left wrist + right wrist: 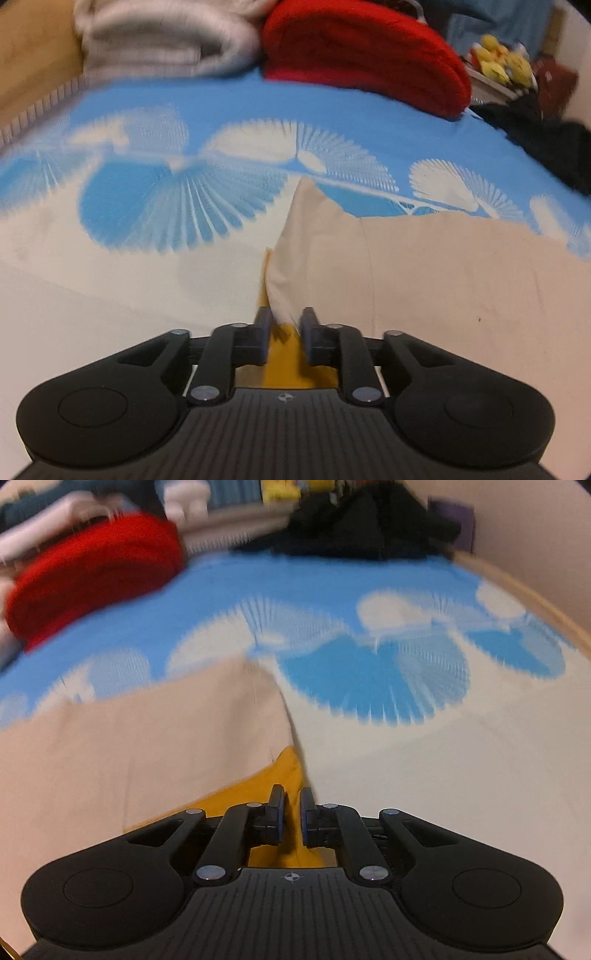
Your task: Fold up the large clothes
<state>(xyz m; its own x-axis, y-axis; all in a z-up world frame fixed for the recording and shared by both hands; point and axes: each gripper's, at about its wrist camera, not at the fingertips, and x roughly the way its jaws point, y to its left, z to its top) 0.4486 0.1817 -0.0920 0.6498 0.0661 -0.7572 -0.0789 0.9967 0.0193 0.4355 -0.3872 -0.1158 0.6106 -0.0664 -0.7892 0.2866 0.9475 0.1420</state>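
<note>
- A large beige garment [443, 280] lies spread on a bed covered by a blue sheet with white fan shapes [229, 110].
- The cloth is plain, pale cream and mostly flat, with a faint seam line running down it.
- One edge is lifted into a pointed peak, standing up off the sheet.
- A mustard-yellow layer [273, 775] shows beneath the beige near its close edge.
- The garment's far edge crosses the blue pattern; its near part lies over the sheet's white area.

Both wrist views close, angled down; share blue bedsheet [236, 96], red bundle [92, 565]
</note>
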